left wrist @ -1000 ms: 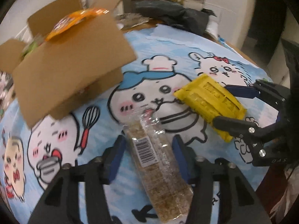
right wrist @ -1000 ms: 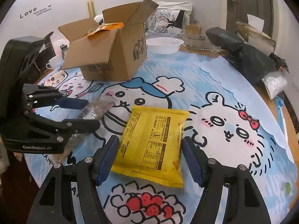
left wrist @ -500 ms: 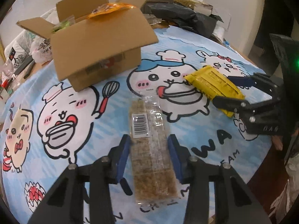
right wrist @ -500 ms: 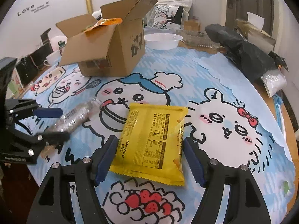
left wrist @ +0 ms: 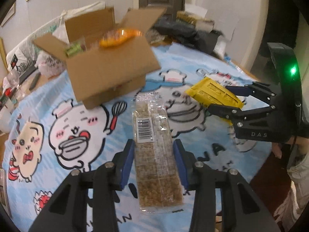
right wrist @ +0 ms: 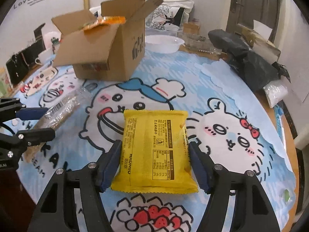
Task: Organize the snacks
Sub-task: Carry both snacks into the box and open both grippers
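A long clear pack of grain bars [left wrist: 154,116] with a barcode label is clamped between the blue pads of my left gripper [left wrist: 154,145] and hangs a little above the cartoon tablecloth. The left gripper [right wrist: 49,121] also shows at the left edge of the right wrist view. A yellow snack packet [right wrist: 154,127] sits between the pads of my right gripper [right wrist: 154,145]; its jaws are closing and both pads press its sides. The left wrist view shows that right gripper [left wrist: 218,98] holding the packet tilted. Beyond both stands an open cardboard box [right wrist: 123,58] with an orange packet [left wrist: 119,35] on top.
A white bowl [right wrist: 164,42] and a black bag [right wrist: 249,58] lie behind and to the right of the box. Clutter lines the far left edge of the round table. The blue tablecloth [right wrist: 193,73] ends close to me. A person's hand [left wrist: 280,150] holds the right gripper.
My left gripper has shut on the grain bar pack and drawn back and up with it. The right gripper has barely moved; its pads have come against the yellow packet.
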`<state>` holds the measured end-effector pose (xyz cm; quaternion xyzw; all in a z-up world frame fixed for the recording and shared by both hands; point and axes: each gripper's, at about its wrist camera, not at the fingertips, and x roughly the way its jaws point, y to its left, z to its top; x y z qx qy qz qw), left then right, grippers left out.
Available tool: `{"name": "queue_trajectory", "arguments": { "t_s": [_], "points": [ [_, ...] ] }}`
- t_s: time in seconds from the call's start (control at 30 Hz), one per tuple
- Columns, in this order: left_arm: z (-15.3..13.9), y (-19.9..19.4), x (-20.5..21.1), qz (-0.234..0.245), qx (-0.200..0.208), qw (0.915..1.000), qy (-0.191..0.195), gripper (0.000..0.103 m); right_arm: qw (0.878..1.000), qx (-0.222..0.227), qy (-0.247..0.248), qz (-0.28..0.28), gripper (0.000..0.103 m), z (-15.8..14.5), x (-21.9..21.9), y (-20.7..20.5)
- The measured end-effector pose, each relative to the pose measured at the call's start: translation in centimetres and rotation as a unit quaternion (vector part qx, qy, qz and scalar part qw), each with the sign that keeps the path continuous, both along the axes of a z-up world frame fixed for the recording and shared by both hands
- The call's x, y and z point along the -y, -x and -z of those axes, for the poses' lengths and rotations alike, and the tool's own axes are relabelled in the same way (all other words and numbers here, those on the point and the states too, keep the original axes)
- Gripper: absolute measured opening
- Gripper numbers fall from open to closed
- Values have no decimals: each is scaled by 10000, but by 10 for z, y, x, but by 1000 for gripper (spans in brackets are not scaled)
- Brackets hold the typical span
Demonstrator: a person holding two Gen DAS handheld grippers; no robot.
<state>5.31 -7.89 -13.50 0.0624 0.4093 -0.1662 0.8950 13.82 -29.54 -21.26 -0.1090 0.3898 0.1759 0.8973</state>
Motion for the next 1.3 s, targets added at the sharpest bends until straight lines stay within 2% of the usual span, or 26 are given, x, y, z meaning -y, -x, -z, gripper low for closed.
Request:
{"name": "queue_trajectory", "arguments": {
  "t_s": [0.17, 0.33, 0.47, 0.57, 0.7, 0.8, 0.97, 1.1, 1.3],
  "points": [
    [-47, 18, -9, 100, 564, 9982, 194, 38, 9984, 516, -232, 7, 65, -47, 9, 17],
    [-95, 12, -31, -9, 990, 9943, 397, 38, 9926, 1085, -512, -205, 65, -109, 8, 30],
    [-127, -20, -55, -203, 1044, 9924, 620, 38, 9884, 1347, -437, -547, 65, -145, -15, 23],
    [-140, -49, -67, -358, 1033, 9926, 529, 38, 9875, 1265, -369, -863, 65, -158, -44, -1],
    [-151, -98, -82, -421, 754, 9942, 647, 38, 9898, 870, -421, -1047, 65, -161, -81, -50],
    [-154, -132, -86, -428, 610, 9956, 559, 38, 9913, 503, -545, -1090, 65, -157, -100, -90],
    [-142, -185, -88, -342, -49, 9971, 684, 38, 9937, 150, -458, -1012, 65, -144, -126, -142],
    [-122, -213, -86, -394, -478, 9963, 588, 38, 9942, 10, -300, -1032, 65, -134, -139, -159],
    [-104, -226, -87, -508, -714, 9951, 466, 38, 9945, -91, -1, -1047, 65, -118, -151, -169]
  ]
}}
